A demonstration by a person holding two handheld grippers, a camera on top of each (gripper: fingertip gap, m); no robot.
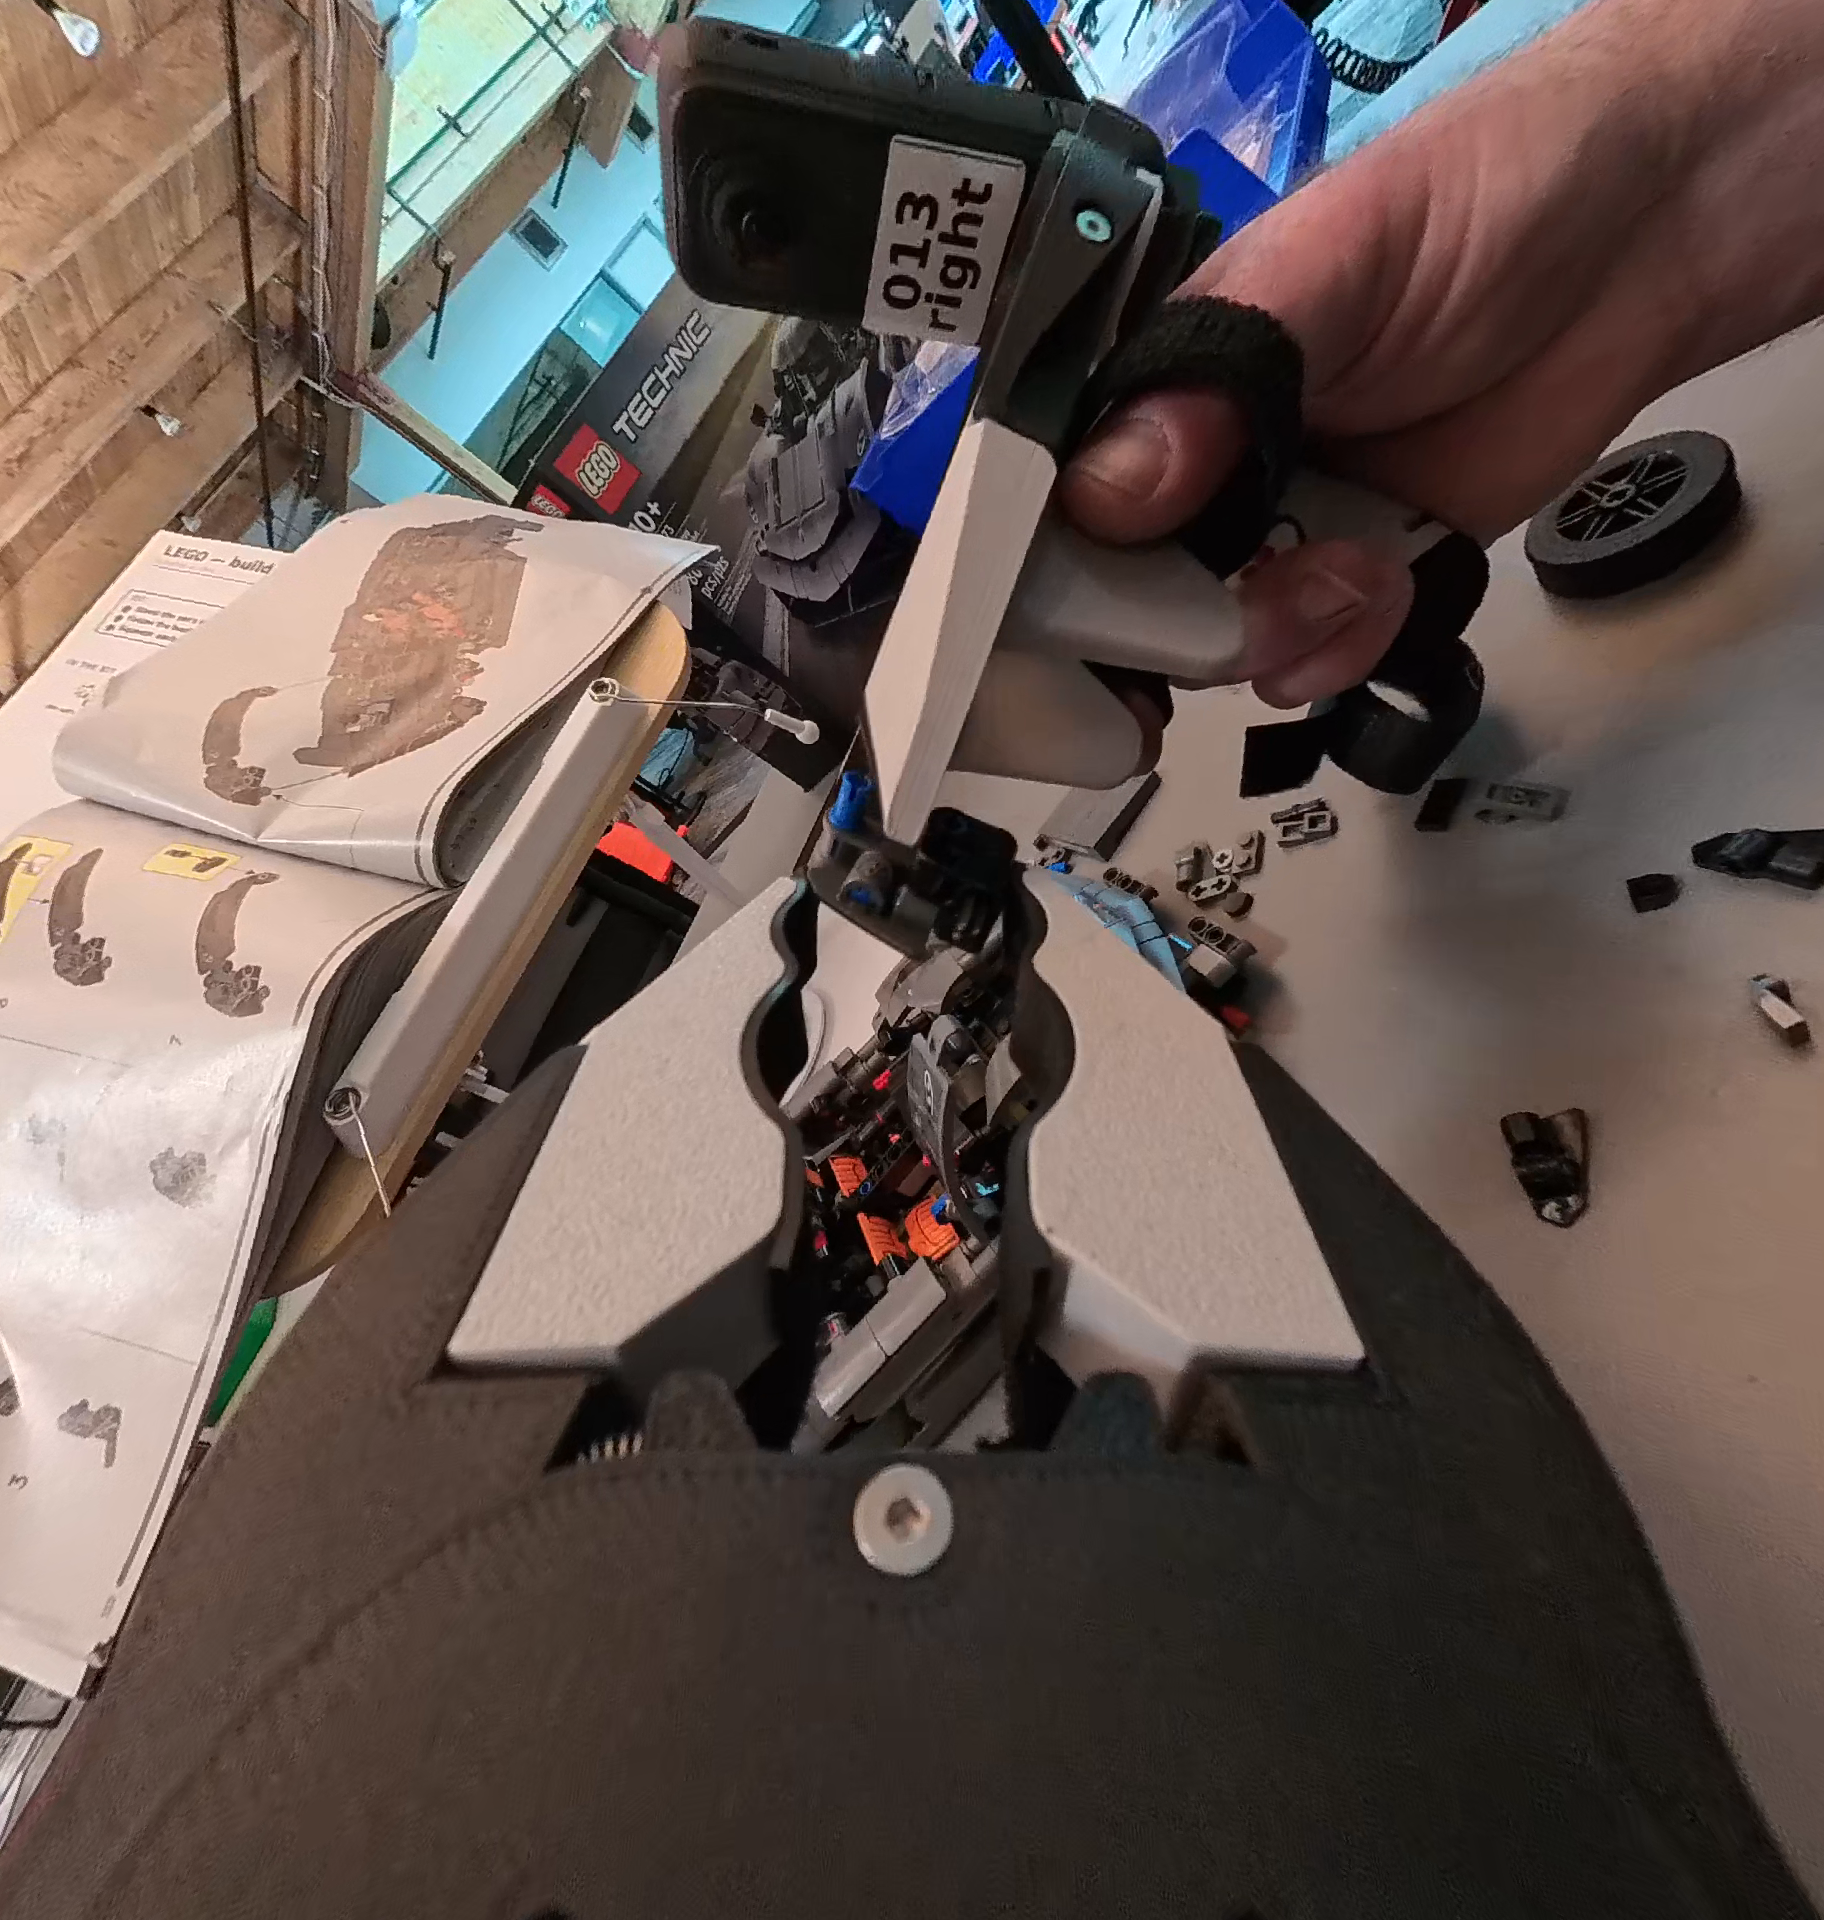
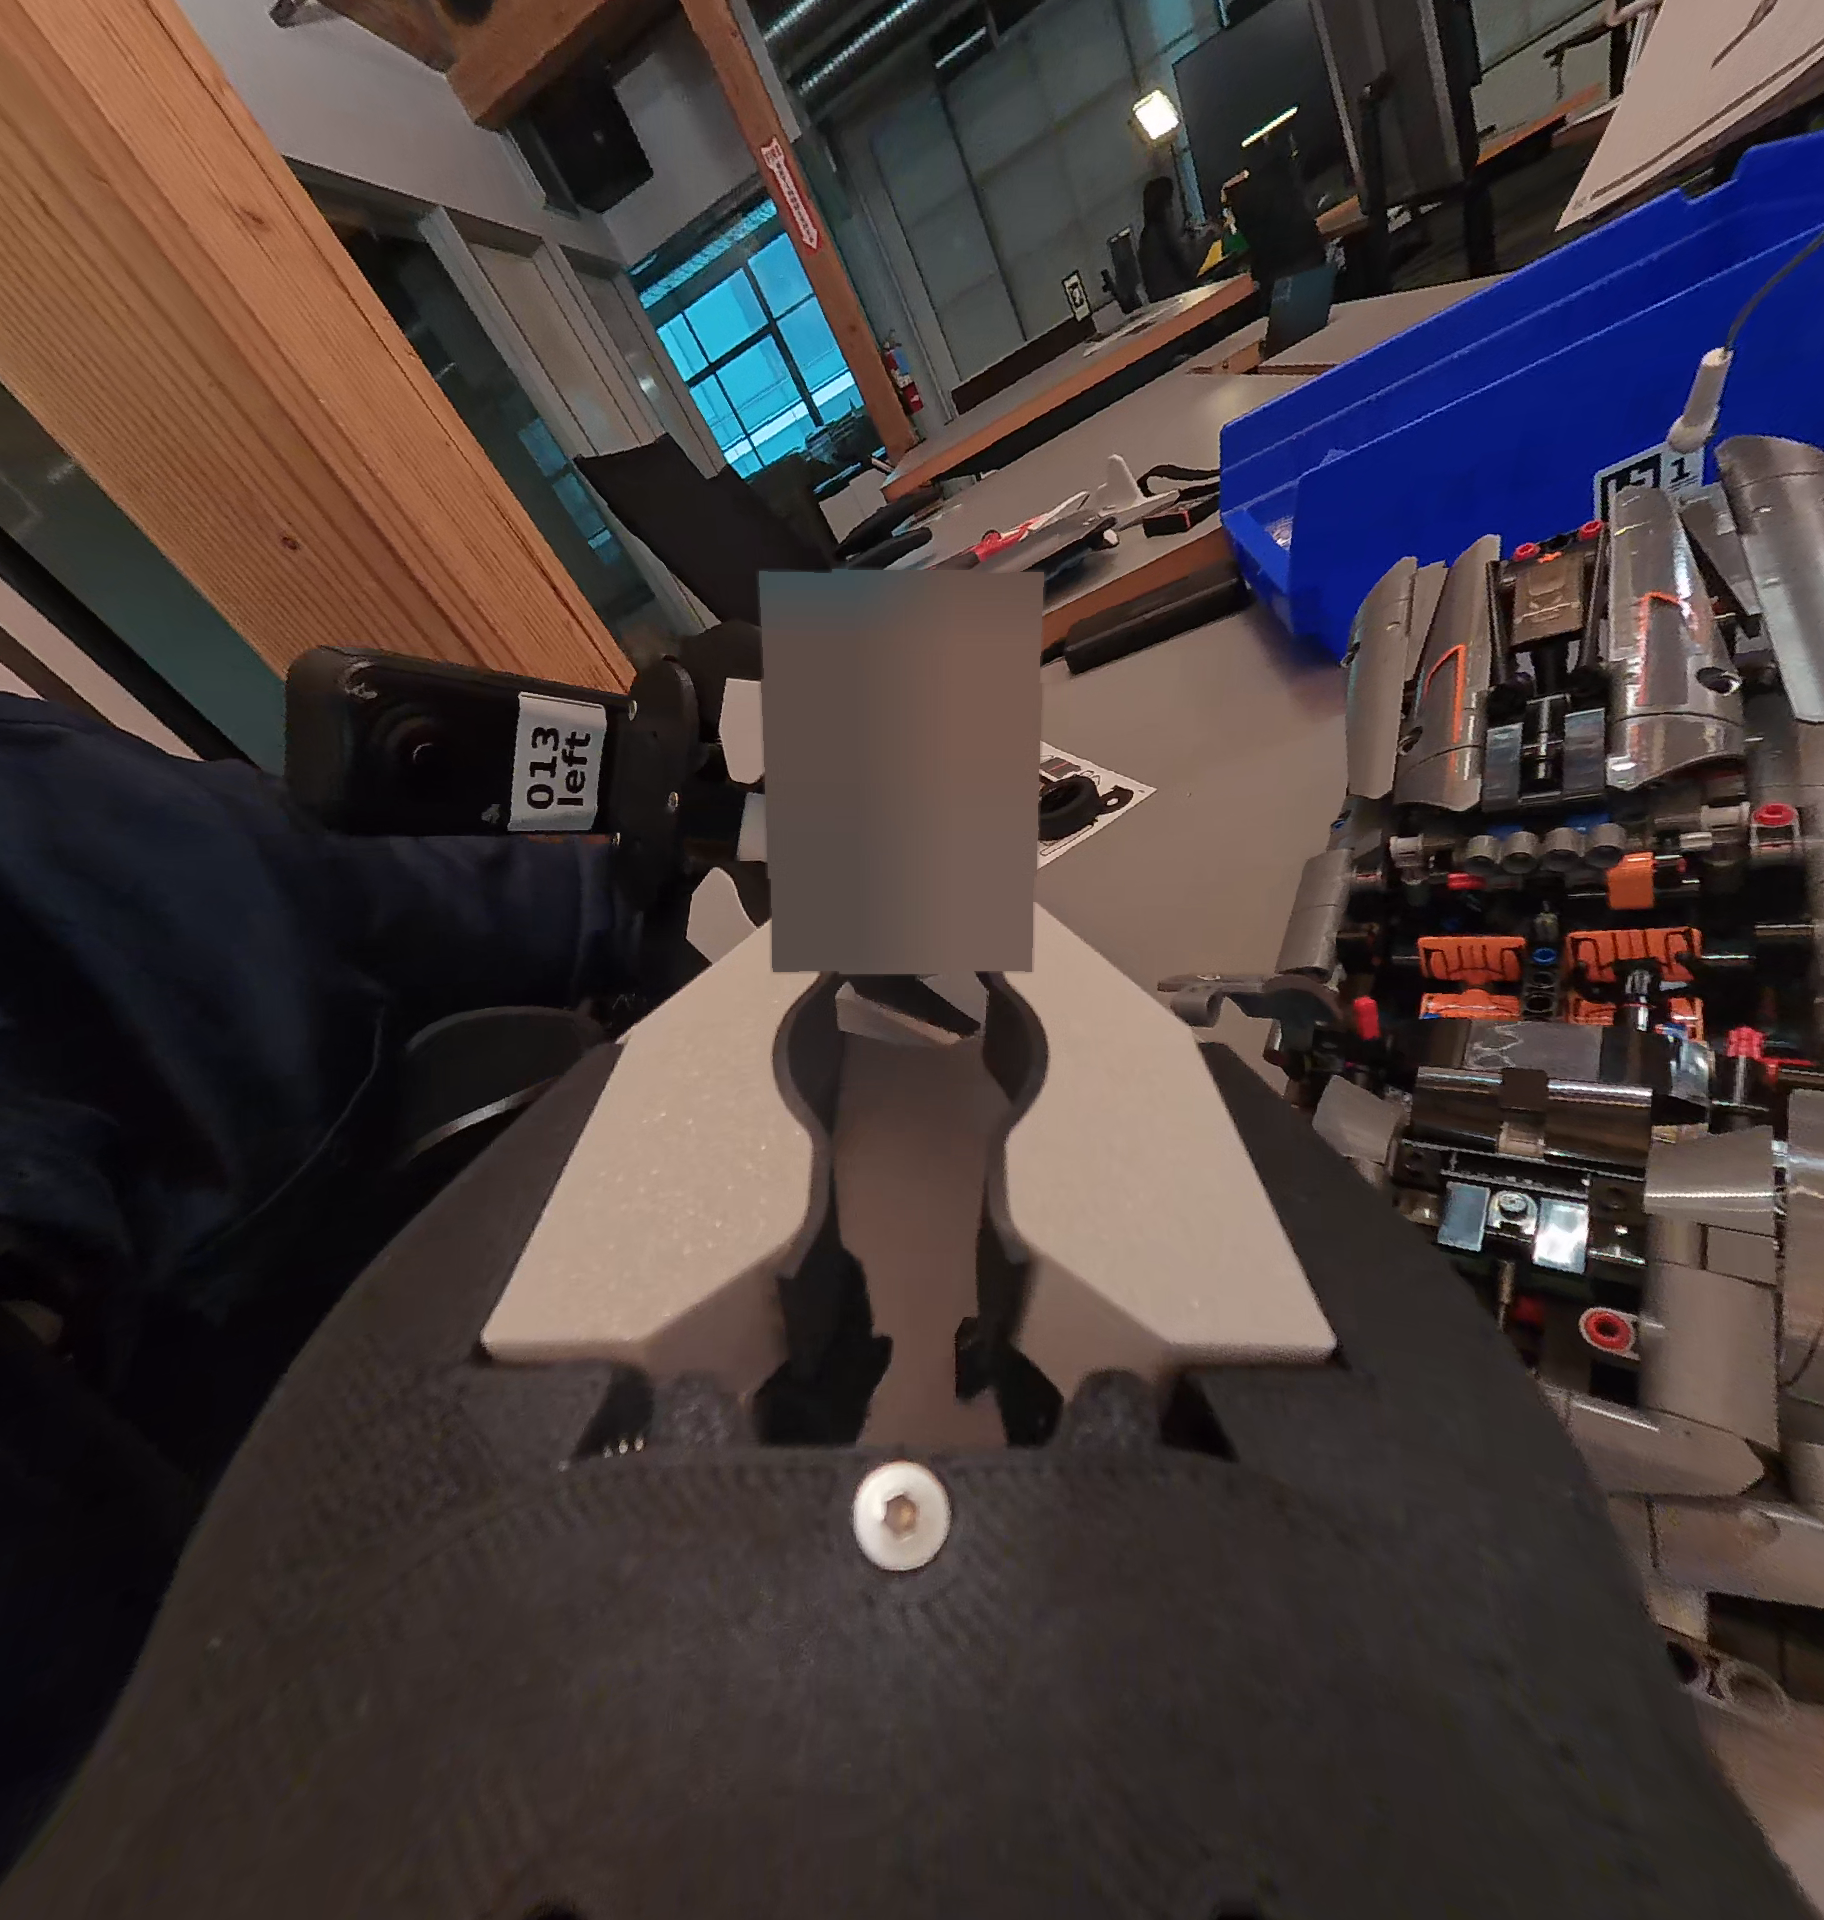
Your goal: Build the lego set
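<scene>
grey subassembly is being pinched between left gripper and right gripper, both clamped on it; press squarely, steadily.

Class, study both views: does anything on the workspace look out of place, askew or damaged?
Nothing looks damaged. Small loose pieces lie scattered on the table, a lone black wheel sits apart from them, and the instruction booklet has a page folded back; ordinary mid-build clutter.
</scene>
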